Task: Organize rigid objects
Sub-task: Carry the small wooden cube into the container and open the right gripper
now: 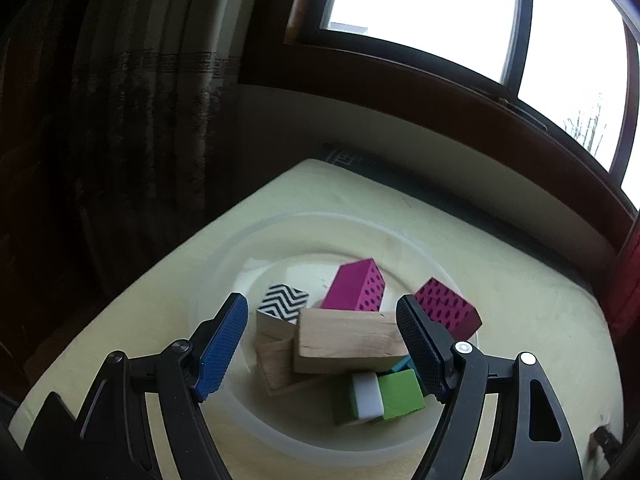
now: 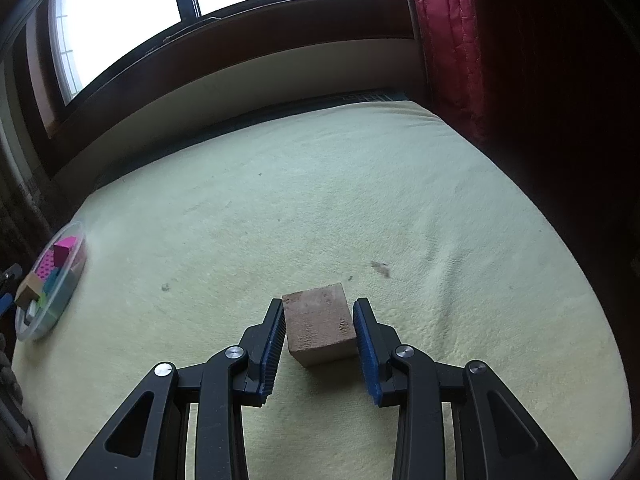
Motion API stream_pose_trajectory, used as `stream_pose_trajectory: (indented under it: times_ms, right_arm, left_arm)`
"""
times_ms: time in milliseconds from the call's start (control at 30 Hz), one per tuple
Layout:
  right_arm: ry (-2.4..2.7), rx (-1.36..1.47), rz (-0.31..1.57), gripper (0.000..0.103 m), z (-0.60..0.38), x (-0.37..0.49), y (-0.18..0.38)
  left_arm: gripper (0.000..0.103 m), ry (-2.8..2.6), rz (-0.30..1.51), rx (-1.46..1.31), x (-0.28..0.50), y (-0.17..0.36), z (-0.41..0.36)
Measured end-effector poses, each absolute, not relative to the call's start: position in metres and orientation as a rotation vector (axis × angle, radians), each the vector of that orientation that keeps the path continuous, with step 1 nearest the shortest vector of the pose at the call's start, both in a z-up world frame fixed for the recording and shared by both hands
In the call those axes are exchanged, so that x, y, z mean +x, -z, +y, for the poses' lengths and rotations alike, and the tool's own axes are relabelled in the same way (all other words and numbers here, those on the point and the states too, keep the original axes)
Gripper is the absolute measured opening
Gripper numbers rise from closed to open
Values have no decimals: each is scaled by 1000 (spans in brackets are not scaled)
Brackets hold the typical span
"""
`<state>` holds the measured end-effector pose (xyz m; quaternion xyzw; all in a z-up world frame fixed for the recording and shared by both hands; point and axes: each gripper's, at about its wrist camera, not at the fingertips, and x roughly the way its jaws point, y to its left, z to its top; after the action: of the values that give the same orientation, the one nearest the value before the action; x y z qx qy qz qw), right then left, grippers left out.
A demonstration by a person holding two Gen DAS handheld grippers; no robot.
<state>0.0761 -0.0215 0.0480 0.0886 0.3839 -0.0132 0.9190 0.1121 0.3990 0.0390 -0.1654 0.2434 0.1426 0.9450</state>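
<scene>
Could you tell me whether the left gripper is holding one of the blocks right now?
No, the left gripper hovers open above the clear bowl, its fingers spread wide with nothing clamped between them.

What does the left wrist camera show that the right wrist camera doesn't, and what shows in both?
Only the left wrist view shows the open left gripper over the zigzag block and long plain wooden block. Only the right wrist view shows the right gripper around a wooden cube, its left pad touching it. Both show the clear bowl of blocks on the yellow blanket.
</scene>
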Motion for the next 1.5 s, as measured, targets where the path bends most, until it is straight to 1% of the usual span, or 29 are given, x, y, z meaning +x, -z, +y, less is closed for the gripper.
stream_pose_trajectory:
  times_ms: [133,300,400,533,800,1000,1167,1200,1233,1433,1500]
  right_arm:
    - [10,196,777,37,-15,78,-54]
    - [-35,190,746,37,-1,82,-66]
    - [-63,177,732,37,11,85,-70]
    - [-81,156,739,34,26,84,-67]
    - [-41,100,725,35,26,69,-59]
    - [9,61,717,37,22,60,-56]
    - [28,49,722,44,24,66,-56]
    - [35,53,726,48,24,67,-55]
    - [44,54,731,50,23,69,-54]
    - [30,31,779,49,30,80,-44]
    - [25,6,783,43,36,82,-43]
  left_arm:
    - [78,-281,497,-320,114,-46,400]
    - [78,-263,483,-193,108,-55,392]
    - [78,-276,482,-146,97,-50,394]
    - [78,-270,489,-160,84,-39,398]
    - [78,-212,462,-111,58,-32,383]
    - [78,-164,453,-109,53,-34,376]
    - [78,-159,464,-119,52,-33,380]
    - [78,-162,465,-122,52,-33,381]
    - [78,-165,465,-124,52,-33,383]
    - [78,-174,474,-145,51,-29,393]
    - [78,-174,478,-149,51,-29,395]
